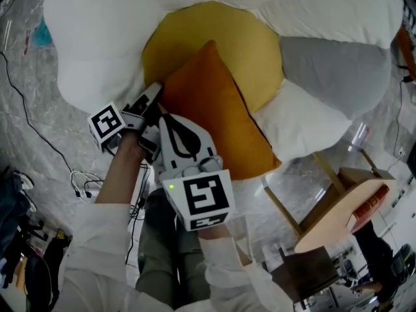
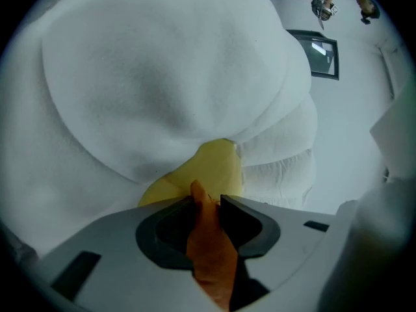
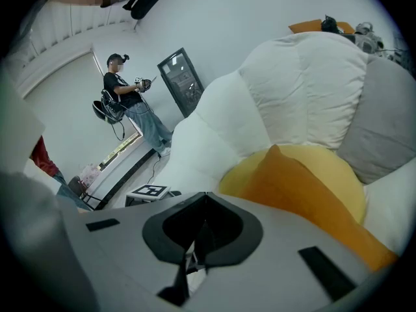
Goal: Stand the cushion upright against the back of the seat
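Your left gripper (image 1: 151, 103) sits at the cushion's 9 o'clock edge, its jaws clamped on a fold of the orange fabric. That is a hold at the rim, likely so you can swing the whole cushion (image 1: 221, 119) up rather than drag it. Just beside it, at about 7 o'clock, your right gripper (image 1: 166, 119) has its jaws closed together on nothing, near the lower edge and free to steady or push. The cushion lies slanted on the yellow centre (image 1: 221, 38) of the seat, one corner pointing to 12 o'clock at the big white petals (image 1: 130, 18) — the back, I judge — so it is not yet upright.
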